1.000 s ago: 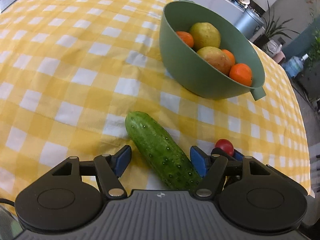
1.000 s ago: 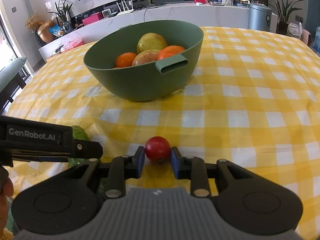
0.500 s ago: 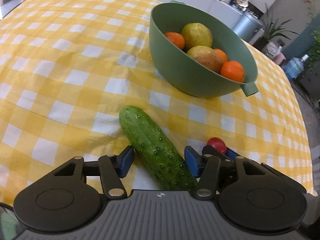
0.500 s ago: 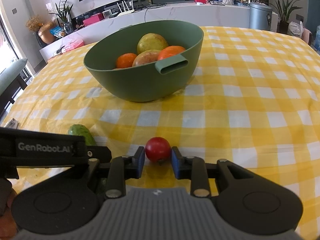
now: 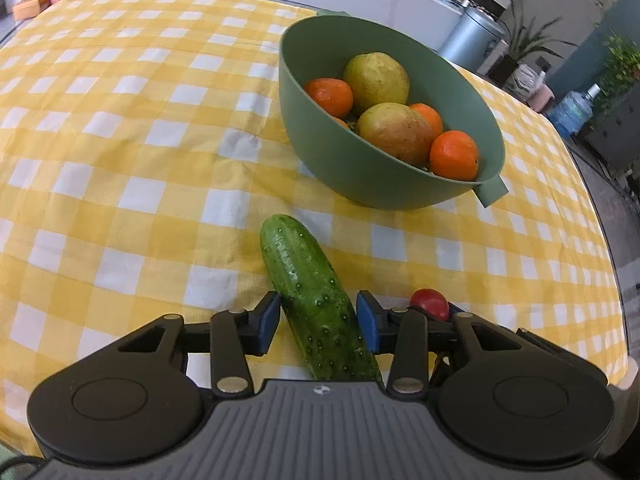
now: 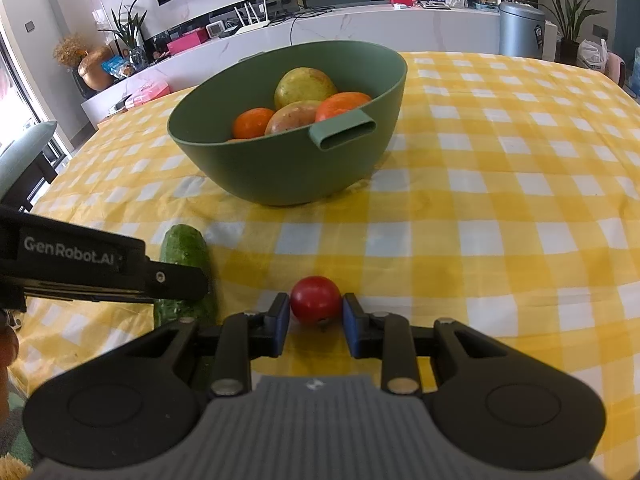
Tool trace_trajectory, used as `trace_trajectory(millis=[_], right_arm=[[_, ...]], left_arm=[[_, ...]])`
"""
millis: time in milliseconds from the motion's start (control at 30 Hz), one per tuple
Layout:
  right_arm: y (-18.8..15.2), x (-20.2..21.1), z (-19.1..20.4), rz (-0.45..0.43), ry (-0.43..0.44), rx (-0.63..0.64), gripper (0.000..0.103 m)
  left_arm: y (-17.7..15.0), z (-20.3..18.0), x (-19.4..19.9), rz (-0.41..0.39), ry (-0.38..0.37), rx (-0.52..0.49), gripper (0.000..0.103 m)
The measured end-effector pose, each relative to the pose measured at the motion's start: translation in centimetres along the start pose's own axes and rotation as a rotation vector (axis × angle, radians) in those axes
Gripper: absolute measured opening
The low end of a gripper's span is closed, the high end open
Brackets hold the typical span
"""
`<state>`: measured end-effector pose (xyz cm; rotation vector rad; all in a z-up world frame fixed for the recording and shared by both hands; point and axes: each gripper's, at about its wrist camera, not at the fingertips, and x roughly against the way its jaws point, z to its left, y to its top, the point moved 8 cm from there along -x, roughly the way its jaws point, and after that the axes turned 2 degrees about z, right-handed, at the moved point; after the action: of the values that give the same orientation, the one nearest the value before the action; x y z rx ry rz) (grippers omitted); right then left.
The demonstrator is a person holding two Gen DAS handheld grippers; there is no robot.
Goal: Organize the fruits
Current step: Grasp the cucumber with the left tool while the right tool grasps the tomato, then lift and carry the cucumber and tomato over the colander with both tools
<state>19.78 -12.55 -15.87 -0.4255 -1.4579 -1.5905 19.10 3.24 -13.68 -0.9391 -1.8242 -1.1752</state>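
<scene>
so the left gripper (image 5: 317,322) has its blue pads (image 5: 267,320) pinched in on either side of the cucumber (image 5: 310,292), both pads look to be pressing against its skin. The cucumber runs lengthwise between the fingers, near end tucked under the gripper body, far end poking out toward the bowl (image 5: 360,176). Can't really tell if it's lifted off the cloth or lying on it

right gripper (image 6: 314,318) is clamped on a small red tomato (image 6: 315,299), one blue pad on each side, tomato sitting right at the fingertips just over the tablecloth (image 6: 500,184). In the right wrist view the left gripper's black arm with the GenRobot.AI label crosses in front of the cucumber, so the two tools are close side by side, cucumber on the left, tomato on the right

past them the green bowl stands upright on the yellow and white check cloth, handle tab (image 6: 346,132) facing the right camera. Inside it are two yellowish pears (image 5: 376,78) and a few oranges (image 5: 454,155) piled together. Further back there's a white counter with clutter, a grey bin (image 6: 520,30) and some potted plants
</scene>
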Motion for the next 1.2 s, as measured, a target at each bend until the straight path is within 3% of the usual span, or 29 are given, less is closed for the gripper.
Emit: trace_trajectory(millis=[167, 367, 467, 533, 567, 833, 1200], right_arm=[[0.0, 0.0, 0.1, -0.001, -0.004, 0.013, 0.028], [-0.1, -0.1, 0.3, -0.004, -0.004, 0.027, 0.03], [-0.1, -0.1, 0.3, -0.006, -0.004, 0.027, 0.03], [0.0, -0.1, 0.3, -0.007, -0.007, 0.032, 0.03], [0.0, -0.1, 0.4, -0.008, -0.011, 0.04, 0.03], [0.0, -0.2, 0.2, -0.01, -0.015, 0.03, 0.025], [0.3, 0.7, 0.7, -0.043, 0.01, 0.038, 0.024]], left_arm=[[-0.8, 0.2, -0.5, 0.0, 0.012, 0.054, 0.064], [-1.7, 0.1, -0.6, -0.029, 0.025, 0.097, 0.065], [-1.7, 0.1, -0.6, -0.04, 0.027, 0.111, 0.064], [-1.7, 0.0, -0.5, -0.047, 0.013, 0.112, 0.057], [-1.7, -0.2, -0.5, -0.05, -0.004, 0.111, 0.048], [-1.8, 0.0, -0.4, -0.064, -0.039, 0.121, 0.046], [-0.6, 0.1, 2.6, -0.153, -0.049, 0.074, 0.044]])
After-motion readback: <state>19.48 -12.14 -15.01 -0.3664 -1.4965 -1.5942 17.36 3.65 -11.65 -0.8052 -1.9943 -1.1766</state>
